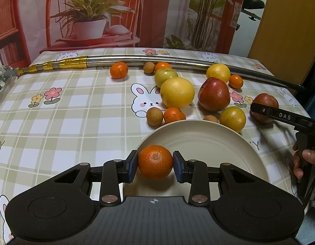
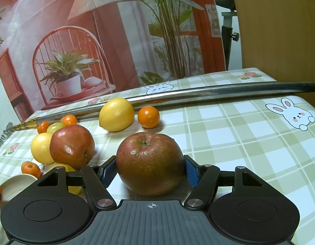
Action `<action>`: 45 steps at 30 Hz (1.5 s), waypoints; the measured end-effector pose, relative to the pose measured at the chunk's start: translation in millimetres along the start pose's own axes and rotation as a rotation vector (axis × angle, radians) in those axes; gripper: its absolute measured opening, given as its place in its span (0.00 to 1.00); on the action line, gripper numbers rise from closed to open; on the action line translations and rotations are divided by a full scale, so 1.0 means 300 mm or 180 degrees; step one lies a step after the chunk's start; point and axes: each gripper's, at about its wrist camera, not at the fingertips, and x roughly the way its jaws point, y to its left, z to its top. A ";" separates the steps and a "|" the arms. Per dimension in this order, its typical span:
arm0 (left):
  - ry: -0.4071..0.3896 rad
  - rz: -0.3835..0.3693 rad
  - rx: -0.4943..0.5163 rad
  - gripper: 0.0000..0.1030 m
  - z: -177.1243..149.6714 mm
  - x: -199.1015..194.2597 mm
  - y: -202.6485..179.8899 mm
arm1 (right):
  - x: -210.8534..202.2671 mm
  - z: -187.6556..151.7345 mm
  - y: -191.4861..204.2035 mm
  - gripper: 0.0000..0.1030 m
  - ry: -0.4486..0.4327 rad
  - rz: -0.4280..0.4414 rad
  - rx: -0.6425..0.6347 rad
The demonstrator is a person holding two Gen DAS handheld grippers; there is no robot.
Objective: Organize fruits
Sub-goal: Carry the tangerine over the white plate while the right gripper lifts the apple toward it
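My left gripper (image 1: pixel 155 164) is shut on an orange mandarin (image 1: pixel 155 161), held over the near rim of a cream plate (image 1: pixel 208 143). My right gripper (image 2: pixel 150 169) has its blue pads against both sides of a red-brown apple (image 2: pixel 150 163) that rests on the tablecloth; it also shows in the left wrist view (image 1: pixel 264 107) at the far right. Beyond the plate lie a large yellow citrus (image 1: pixel 177 92), a second red apple (image 1: pixel 214 94), a green-yellow fruit (image 1: pixel 165 76), several mandarins and small brown longans.
A long metal pole with a gold handle (image 1: pixel 137 60) lies across the back of the table. A printed backdrop stands behind it. A lemon (image 2: pixel 116 114) and a mandarin (image 2: pixel 148 116) lie in front of the pole. The table's right edge drops off near a wooden panel.
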 end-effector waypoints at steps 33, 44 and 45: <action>0.0134 0.0005 -0.0029 0.38 -0.066 -0.011 -0.008 | -0.174 -0.012 0.043 0.61 -0.0006 0.0068 0.0134; 0.0085 0.0060 0.0073 0.38 -0.100 -0.030 -0.026 | -0.253 -0.049 0.283 0.61 0.0153 0.0638 -0.0365; 0.0078 0.0065 0.0080 0.38 -0.103 -0.032 -0.028 | -0.253 -0.058 0.302 0.61 0.0183 0.0668 -0.0423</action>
